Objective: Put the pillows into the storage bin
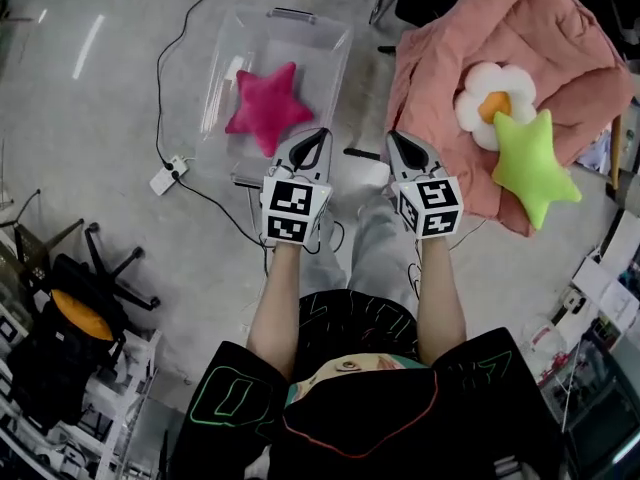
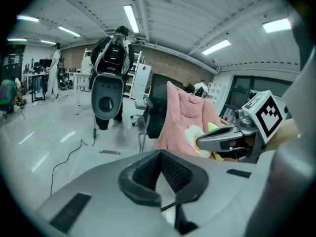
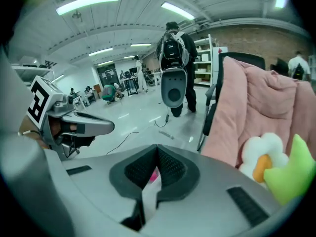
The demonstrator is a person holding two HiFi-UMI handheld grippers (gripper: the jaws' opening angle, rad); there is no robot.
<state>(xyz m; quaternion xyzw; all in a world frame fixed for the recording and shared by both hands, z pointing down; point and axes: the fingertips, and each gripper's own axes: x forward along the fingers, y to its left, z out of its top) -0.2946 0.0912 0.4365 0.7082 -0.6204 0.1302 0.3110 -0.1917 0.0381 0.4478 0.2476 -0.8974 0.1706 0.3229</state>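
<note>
The workshop floor was pale grey, with a white power strip [image 1: 166, 176] lying on it. Beside that stood the clear storage bin [image 1: 338, 53], 1 pink star pillow [image 1: 266, 106] lying inside. Near the bin hung the left gripper [image 1: 318, 136] and the right gripper [image 1: 396, 140], both jaws closed on nothing. Further right, a white flower pillow [image 1: 495, 103] and a green star pillow [image 1: 532, 164] lay touching on a pink blanket [image 1: 520, 28].

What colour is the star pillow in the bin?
The star pillow is pink, clearest in the head view.
</note>
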